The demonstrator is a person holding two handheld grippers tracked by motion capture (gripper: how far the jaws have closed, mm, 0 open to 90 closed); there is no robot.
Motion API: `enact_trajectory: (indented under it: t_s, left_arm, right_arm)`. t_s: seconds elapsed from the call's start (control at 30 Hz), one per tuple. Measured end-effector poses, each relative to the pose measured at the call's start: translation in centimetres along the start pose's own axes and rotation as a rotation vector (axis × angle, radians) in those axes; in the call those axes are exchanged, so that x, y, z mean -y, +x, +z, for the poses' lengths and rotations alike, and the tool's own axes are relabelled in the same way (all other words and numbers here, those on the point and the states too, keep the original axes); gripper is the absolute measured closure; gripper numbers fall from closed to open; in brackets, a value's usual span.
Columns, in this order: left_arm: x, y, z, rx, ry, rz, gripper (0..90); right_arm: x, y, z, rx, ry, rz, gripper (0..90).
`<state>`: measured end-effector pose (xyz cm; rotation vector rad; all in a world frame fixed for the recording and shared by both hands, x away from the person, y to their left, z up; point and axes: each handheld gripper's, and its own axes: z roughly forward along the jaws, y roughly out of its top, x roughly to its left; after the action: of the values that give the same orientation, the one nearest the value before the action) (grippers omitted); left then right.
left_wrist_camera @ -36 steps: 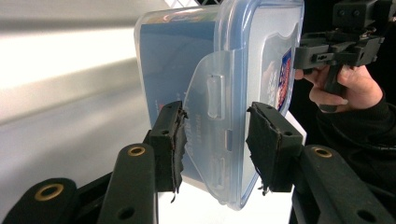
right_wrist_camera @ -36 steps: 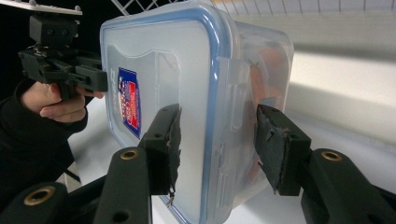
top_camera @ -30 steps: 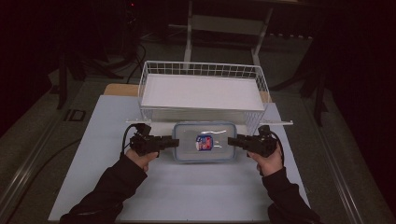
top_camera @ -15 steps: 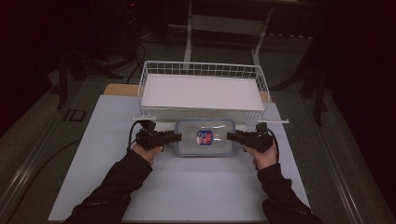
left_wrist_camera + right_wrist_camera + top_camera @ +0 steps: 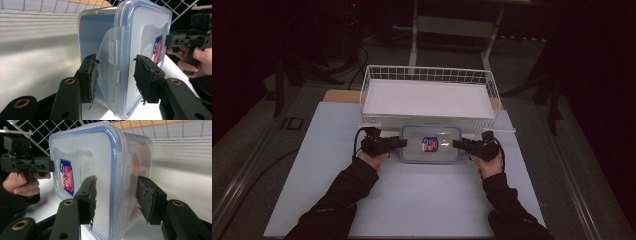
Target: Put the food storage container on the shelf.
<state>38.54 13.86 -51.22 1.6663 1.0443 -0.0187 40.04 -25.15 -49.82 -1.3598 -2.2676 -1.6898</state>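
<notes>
Left gripper (image 5: 398, 143) at nine o'clock and right gripper (image 5: 459, 144) at three o'clock straddle the container (image 5: 430, 144), fingers spread. The left fingers have just been opening around its latch (image 5: 110, 65). Uneven squeezing could tip it against the wire basket (image 5: 428, 73).

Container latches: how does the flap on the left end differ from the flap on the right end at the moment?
The left-end flap is swung out from the wall of the container and looks unlatched, while the right-end flap lies flat against the wall and looks snapped down. The left-end flap shows its broad face in the left gripper view, and the right-end flap shows nearly edge-on in the right gripper view. Both are clear plastic and hang from the blue-rimmed lid.
</notes>
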Motion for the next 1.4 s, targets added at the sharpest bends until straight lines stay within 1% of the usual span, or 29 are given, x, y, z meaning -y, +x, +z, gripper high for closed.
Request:
enact_trajectory:
  t_s: [0.13,0.2,0.27,0.3,0.33,0.37,0.43,0.47,0.5,0.53,0.57,0.6,0.63,0.67,0.7,0.73,0.8,0.83,0.87,0.9,0.93,0.97,1.0,1.03,1.07,1.1,1.13,1.27,1.4]
  left_arm:
    - [-0.1,0.2,0.0,0.002,-0.006,-0.005,53.2]
    - [0.0,0.4,0.1,0.005,-0.018,-0.024,53.0]
    - [0.1,0.5,0.1,0.01,-0.03,-0.039,53.0]
    - [0.1,0.5,0.1,0.01,-0.03,-0.039,52.7]
    - [0.3,0.6,0.3,0.01,-0.043,-0.049,52.0]
    - [0.4,0.6,0.4,0.012,-0.044,-0.061,51.6]
    - [0.5,0.7,0.5,0.01,-0.05,-0.072,50.5]
    - [0.5,0.7,0.6,0.007,-0.049,-0.071,49.8]
    - [0.5,0.7,0.6,0.007,-0.049,-0.071,49.2]
    - [0.6,0.6,0.6,-0.019,-0.053,-0.047,48.1]
    - [0.5,0.6,0.6,-0.038,-0.059,-0.035,48.4]
    - [0.5,0.5,0.6,-0.043,-0.061,-0.036,48.4]
    - [0.4,0.4,0.6,-0.059,-0.07,-0.033,48.4]
    - [0.3,0.3,0.7,-0.071,-0.073,-0.029,48.8]
    - [0.3,0.3,0.7,-0.071,-0.073,-0.029,48.6]
    - [0.3,0.3,0.8,-0.085,-0.087,-0.025,48.3]
    - [0.3,0.2,0.9,-0.096,-0.095,-0.011,47.8]
    - [0.3,0.1,0.9,-0.106,-0.099,-0.004,47.7]
    - [0.3,0.0,0.9,-0.125,-0.105,0.014,47.1]
    - [0.3,0.0,0.9,-0.125,-0.105,0.014,45.8]
    - [0.1,-0.1,0.9,-0.145,-0.106,0.025,45.8]
    - [0.1,-0.1,1.0,-0.153,-0.109,0.021,45.6]
    - [0.0,-0.1,1.0,-0.156,-0.111,0.015,44.3]
    - [0.0,-0.1,1.0,-0.151,-0.11,-0.009,44.2]
    - [-0.1,-0.1,1.1,-0.15,-0.11,-0.006,43.2]
    - [-0.1,0.1,1.1,-0.156,-0.107,0.012,42.9]
    - [-0.2,0.1,1.1,-0.164,-0.105,0.025,42.9]
    - [-0.2,0.2,1.0,-0.16,-0.101,0.015,43.0]
    - [-0.3,0.1,0.9,-0.166,-0.089,0.012,43.0]
  right_arm:
    - [-0.3,-0.3,0.2,-0.011,-0.004,0.014,51.0]
    - [-0.5,-0.5,0.3,-0.015,-0.012,0.02,50.7]
    - [-0.5,-0.5,0.4,-0.008,-0.015,0.026,50.2]
    - [-0.5,-0.5,0.5,-0.006,-0.017,0.027,49.9]
    - [-0.4,-0.4,0.6,0.0,-0.019,0.036,49.6]
    - [-0.3,-0.4,0.6,0.006,-0.025,0.043,49.4]
    - [-0.3,-0.3,0.7,0.025,-0.032,0.047,49.3]
    - [-0.3,-0.3,0.8,0.039,-0.04,0.043,49.4]
    - [-0.3,-0.3,0.8,0.039,-0.04,0.043,49.4]
    - [-0.5,0.1,0.9,0.065,-0.035,0.034,51.8]
    - [-0.5,0.2,1.0,0.076,-0.028,0.028,51.8]
    - [-0.6,0.3,1.2,0.096,-0.019,0.021,51.1]
    - [-0.6,0.4,1.3,0.109,-0.016,0.02,50.3]
    - [-0.5,0.3,1.4,0.117,-0.025,0.022,49.2]
    - [-0.5,0.3,1.4,0.117,-0.025,0.022,49.2]
    - [-0.5,0.1,1.5,0.127,-0.031,0.04,46.5]
    - [-0.5,0.1,1.5,0.133,-0.036,0.05,45.2]
    - [-0.6,0.1,1.6,0.14,-0.036,0.048,44.0]
    - [-0.6,0.3,1.6,0.154,-0.034,0.048,43.8]
    - [-0.7,0.4,1.6,0.164,-0.033,0.042,43.7]
    - [-0.8,0.5,1.7,0.178,-0.031,0.036,43.0]
    - [-0.9,0.7,1.8,0.192,-0.027,0.034,42.9]
    - [-1.0,0.9,1.9,0.198,-0.02,0.042,42.8]
    - [-1.1,1.0,1.9,0.206,-0.016,0.049,42.3]
    - [-1.2,1.0,2.0,0.216,-0.013,0.056,41.9]
    - [-1.3,0.8,2.1,0.235,-0.026,0.034,42.0]
    - [-1.3,0.7,2.2,0.235,-0.033,0.034,41.9]
    - [-1.4,0.7,2.2,0.235,-0.039,0.037,42.5]
    - [-1.2,1.1,2.0,0.229,-0.028,0.047,40.8]
